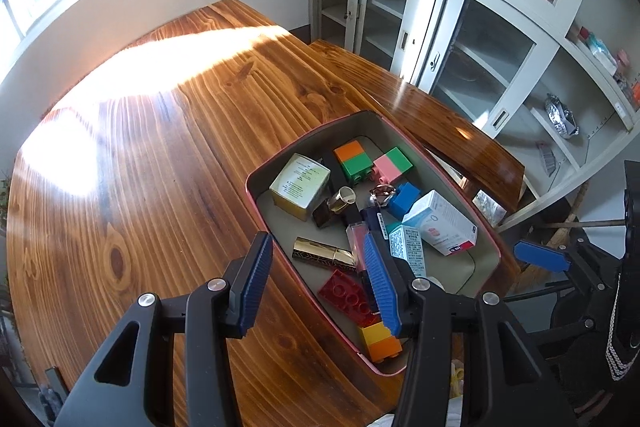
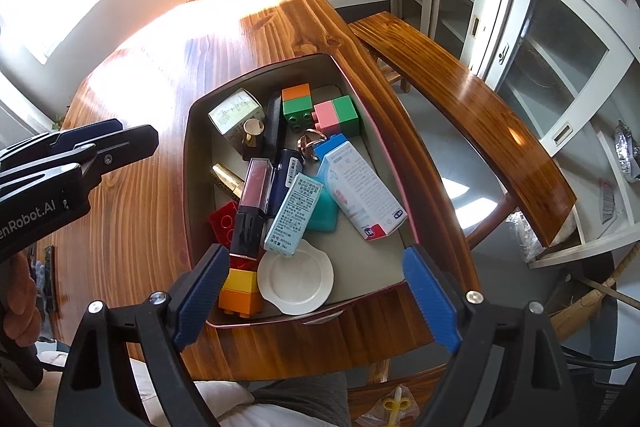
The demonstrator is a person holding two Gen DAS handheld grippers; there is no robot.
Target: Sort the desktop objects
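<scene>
Nearest the lens, right claw spread wide and holding nothing, poised over the near end of the tray; left claw likewise spread and unladen, hovering over the tray's 9 o'clock rim. Judged near complete: wooden surface bare of loose items wherever visible, everything apparently gathered into the one tray, no further objects seen waiting. Inside, at 12 o'clock, an orange-green block beside a pink-green block; at 10 o'clock a pale square box and a gold-capped bottle; at centre a lip gloss tube, a dark blue tube, a light blue carton; at 3 o'clock a white medicine box; at 6 o'clock a small white dish and a yellow-orange block; at 8 o'clock a red block and a gold lipstick. Items heaped and overlapping, not grouped by kind, if that counts.
</scene>
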